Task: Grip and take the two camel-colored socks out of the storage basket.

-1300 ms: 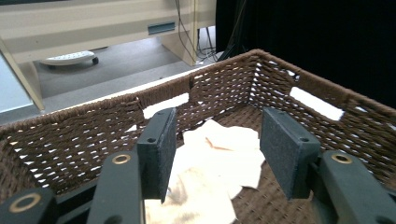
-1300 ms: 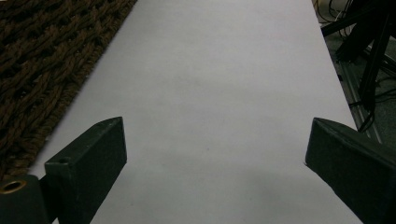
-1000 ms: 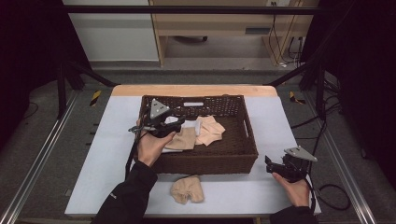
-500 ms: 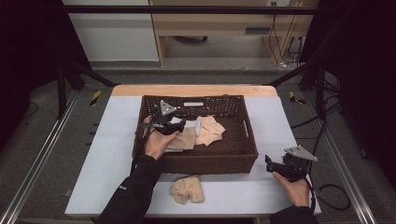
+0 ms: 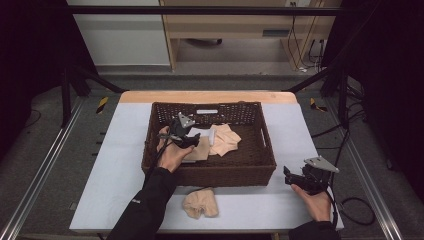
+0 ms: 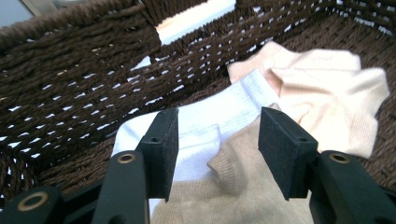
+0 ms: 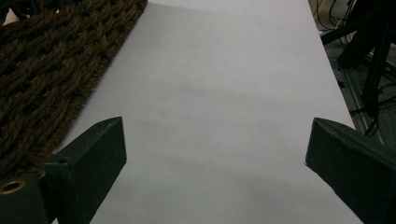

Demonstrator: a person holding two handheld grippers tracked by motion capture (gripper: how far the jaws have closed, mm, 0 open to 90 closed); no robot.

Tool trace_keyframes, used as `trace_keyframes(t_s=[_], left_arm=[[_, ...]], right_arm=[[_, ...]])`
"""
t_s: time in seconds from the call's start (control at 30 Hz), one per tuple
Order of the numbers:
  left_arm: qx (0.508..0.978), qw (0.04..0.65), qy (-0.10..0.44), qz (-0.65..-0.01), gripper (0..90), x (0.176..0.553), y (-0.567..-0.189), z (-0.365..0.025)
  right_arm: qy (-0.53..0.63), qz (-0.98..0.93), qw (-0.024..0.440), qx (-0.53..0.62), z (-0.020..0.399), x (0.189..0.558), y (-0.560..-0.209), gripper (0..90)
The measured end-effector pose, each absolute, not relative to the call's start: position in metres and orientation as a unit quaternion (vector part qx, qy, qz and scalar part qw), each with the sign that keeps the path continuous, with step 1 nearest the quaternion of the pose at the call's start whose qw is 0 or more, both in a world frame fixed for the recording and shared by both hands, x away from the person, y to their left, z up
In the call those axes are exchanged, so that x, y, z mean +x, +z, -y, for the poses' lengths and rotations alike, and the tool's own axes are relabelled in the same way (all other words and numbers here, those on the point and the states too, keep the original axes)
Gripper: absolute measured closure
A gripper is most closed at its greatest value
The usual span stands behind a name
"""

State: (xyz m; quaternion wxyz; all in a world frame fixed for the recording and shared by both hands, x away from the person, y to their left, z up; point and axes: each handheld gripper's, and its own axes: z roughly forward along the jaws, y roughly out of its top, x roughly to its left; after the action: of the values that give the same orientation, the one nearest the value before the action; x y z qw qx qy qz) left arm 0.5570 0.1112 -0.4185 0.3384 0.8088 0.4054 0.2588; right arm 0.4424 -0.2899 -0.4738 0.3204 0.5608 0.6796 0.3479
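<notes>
Dark woven basket (image 5: 260,167) at the middle of the white table (image 5: 115,170), taken here as the landmark. Inside it, toward its left half: left gripper (image 5: 185,141), held in a hand (image 5: 172,156) reaching over the near wall. Jaws parted to a moderate gap, gripping nothing, seen plainly in the left gripper view (image 6: 217,154); from the high view, too small to judge.

Under and just ahead of those jaws, in the left gripper view: a tan sock (image 6: 243,191) lying partly over a white sock (image 6: 201,123), with a pale peach cloth (image 6: 322,91) beyond them toward the basket's right side. Same three pieces in the high view as small patches on the basket floor: tan (image 5: 199,150), white (image 5: 202,133), peach (image 5: 225,140). Weave of the far basket wall (image 6: 79,88) and its slot-shaped handle opening sharp only from the gripper's camera.

Outside the basket, just in front of its near wall, on the table: another peach cloth, crumpled (image 5: 201,202).

Right of the basket, near its front right corner: right gripper (image 5: 292,175), low over the table. Jaws spread wide and empty in the right gripper view (image 7: 215,154), with bare tabletop between them and the basket's outer wall (image 7: 46,70) at the left edge.
</notes>
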Motion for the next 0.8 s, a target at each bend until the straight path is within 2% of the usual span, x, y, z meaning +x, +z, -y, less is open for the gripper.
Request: trace_keyframes(t_s=[0.47, 0.5, 0.57, 0.63, 0.7, 0.8], left_arm=[[0.826, 0.297, 0.223, -0.424, 54.7, 0.564, -0.429, -0.111], [0.828, 0.292, 0.224, -0.423, 59.5, 0.564, -0.43, -0.11], [0.83, 0.29, 0.22, -0.423, 61.5, 0.564, -0.43, -0.11], [0.834, 0.284, 0.21, -0.424, 68.9, 0.564, -0.43, -0.11], [0.835, 0.284, 0.205, -0.423, 70.6, 0.563, -0.43, -0.109], [0.839, 0.284, 0.196, -0.422, 79.0, 0.562, -0.428, -0.108]], right_arm=[[0.347, -0.68, 0.32, 0.561, 0.29, 0.443, -0.474, 5.5], [0.347, -0.68, 0.319, 0.561, 0.289, 0.443, -0.474, 5.5], [0.347, -0.68, 0.319, 0.561, 0.289, 0.443, -0.474, 5.5], [0.347, -0.68, 0.319, 0.562, 0.29, 0.442, -0.474, 5.5], [0.348, -0.68, 0.319, 0.562, 0.289, 0.442, -0.474, 5.5], [0.348, -0.68, 0.318, 0.562, 0.289, 0.442, -0.474, 5.5]])
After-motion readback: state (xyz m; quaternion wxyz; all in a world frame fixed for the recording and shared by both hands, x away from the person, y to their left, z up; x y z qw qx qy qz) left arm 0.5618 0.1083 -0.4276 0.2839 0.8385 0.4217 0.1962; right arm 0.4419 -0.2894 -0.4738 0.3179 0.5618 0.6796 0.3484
